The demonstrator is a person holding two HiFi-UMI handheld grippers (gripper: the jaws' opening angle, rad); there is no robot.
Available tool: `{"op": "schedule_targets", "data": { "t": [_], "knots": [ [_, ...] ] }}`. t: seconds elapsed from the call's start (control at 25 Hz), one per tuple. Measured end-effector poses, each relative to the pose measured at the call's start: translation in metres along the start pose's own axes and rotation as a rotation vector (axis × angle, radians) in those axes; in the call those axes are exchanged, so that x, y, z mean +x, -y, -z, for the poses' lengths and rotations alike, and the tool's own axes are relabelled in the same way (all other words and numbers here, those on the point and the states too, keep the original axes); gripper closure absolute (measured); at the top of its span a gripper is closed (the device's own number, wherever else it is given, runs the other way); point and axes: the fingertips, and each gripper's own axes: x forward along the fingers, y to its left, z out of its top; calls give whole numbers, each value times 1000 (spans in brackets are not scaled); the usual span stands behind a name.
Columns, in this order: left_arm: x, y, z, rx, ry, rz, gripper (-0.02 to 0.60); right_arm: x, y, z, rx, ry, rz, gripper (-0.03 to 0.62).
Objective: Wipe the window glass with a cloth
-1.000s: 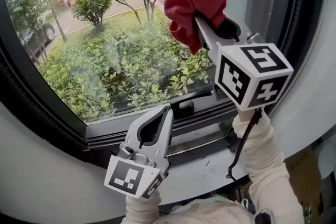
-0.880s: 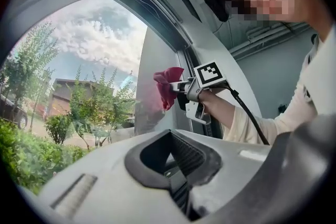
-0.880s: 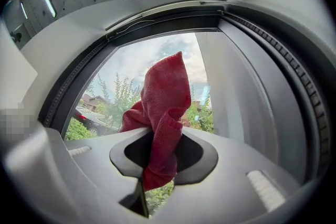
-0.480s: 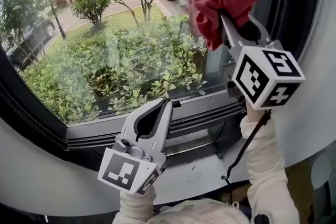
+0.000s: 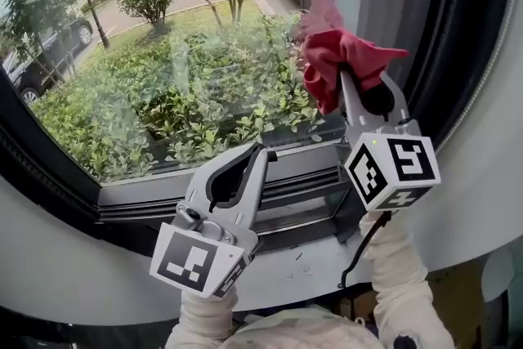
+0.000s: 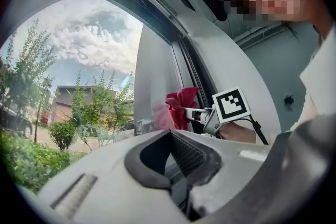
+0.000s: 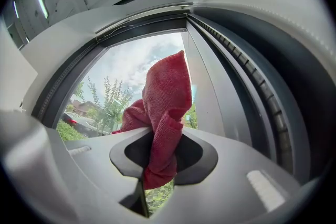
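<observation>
A red cloth is bunched at the tips of my right gripper, which is shut on it. The cloth lies against the window glass at the pane's right edge, and a faint pink reflection shows beside it. In the right gripper view the cloth sticks up from between the jaws of the right gripper, in front of the glass. My left gripper hangs lower, near the bottom frame, shut with nothing in it. The left gripper view shows the cloth from the side.
The dark window frame runs under the pane, with a white sill below it. A thick dark seal and a white wall stand just right of the cloth. Shrubs, trees and parked cars lie outside.
My right gripper has carried the cloth rightward to the pane's right edge and then down a little. The left gripper has hardly moved.
</observation>
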Motion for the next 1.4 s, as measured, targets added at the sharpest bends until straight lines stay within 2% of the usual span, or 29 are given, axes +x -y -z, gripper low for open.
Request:
{"op": "schedule_targets", "data": {
  "t": [0.2, 0.36, 0.72, 1.16, 1.24, 1.4],
  "knots": [
    [-18, -17, 1, 30, -8, -51, 581, 0, -11, 6, 62, 13, 18, 485],
    [-40, -37, 0, 24, -7, -78, 581, 1, -37, 12, 58, 7, 20, 485],
    [-105, -91, -1, 9, -3, -112, 581, 14, -127, 18, 64, 1, 6, 485],
    [-193, -149, -13, -2, 17, -154, 581, 40, -280, -6, 36, 33, -99, 484],
    [-205, -156, -12, -3, 23, -163, 581, 46, -296, -12, 30, 51, -102, 484],
    [-216, -159, -14, 7, 16, -178, 581, 45, -299, -6, 21, 75, -77, 484]
  ]
}}
